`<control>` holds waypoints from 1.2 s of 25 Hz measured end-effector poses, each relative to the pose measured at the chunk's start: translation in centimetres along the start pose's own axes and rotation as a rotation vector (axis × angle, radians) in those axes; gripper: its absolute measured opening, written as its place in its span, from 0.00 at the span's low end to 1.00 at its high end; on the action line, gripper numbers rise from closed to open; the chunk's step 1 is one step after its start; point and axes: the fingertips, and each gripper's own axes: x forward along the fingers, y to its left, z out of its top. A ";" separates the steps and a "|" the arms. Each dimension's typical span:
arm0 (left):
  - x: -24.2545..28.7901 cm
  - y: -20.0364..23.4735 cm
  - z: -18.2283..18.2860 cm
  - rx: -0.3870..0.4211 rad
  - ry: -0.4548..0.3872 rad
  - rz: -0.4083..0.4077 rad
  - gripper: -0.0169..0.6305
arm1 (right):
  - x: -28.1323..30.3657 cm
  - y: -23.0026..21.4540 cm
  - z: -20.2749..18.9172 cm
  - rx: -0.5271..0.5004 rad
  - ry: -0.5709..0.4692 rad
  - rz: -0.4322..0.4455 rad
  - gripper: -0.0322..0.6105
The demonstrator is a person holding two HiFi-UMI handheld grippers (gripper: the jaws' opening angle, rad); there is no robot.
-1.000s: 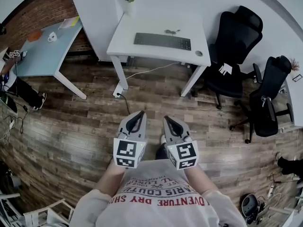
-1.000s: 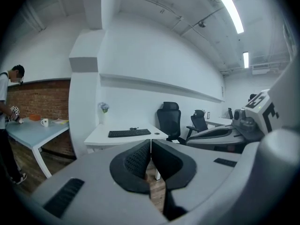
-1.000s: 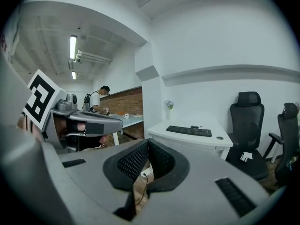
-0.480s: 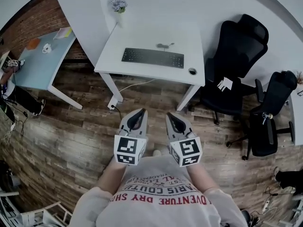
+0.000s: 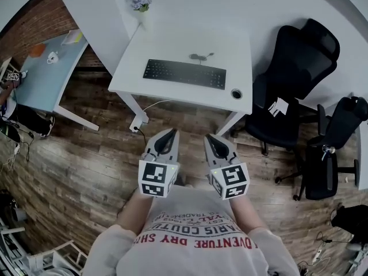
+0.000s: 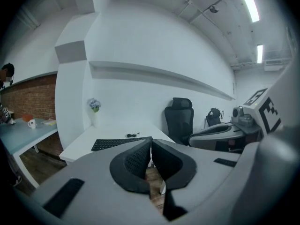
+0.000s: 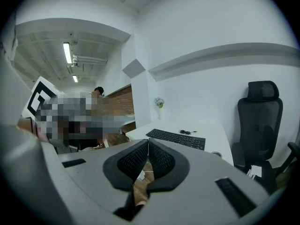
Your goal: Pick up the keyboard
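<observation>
Ahead of the left gripper [image 5: 170,133] and right gripper [image 5: 211,137] — the keyboard [image 5: 184,73], well apart on its white desk [image 5: 172,39].
Likely the approach step: both grippers closed, empty — next, reach it and open.

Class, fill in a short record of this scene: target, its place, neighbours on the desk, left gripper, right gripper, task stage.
target: keyboard
place: flat on the white desk, near its front edge
neighbours: cable behind it; flowers at far left corner
left gripper: shut, empty, short of the desk
right gripper: shut, empty, short of the desk
task stage: keyboard not yet touched
</observation>
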 end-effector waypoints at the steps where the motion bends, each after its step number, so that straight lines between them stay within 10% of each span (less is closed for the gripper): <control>1: 0.8 0.6 -0.1 0.001 0.007 -0.001 0.07 | 0.9 -0.4 0.0 0.005 0.005 0.004 0.09; 23: 24.5 22.2 3.3 -0.060 0.125 -0.137 0.07 | 29.5 -10.4 6.1 0.074 0.140 -0.104 0.09; 30: 28.4 24.2 0.9 -0.130 0.200 -0.158 0.07 | 34.8 -11.0 4.4 0.060 0.222 0.007 0.09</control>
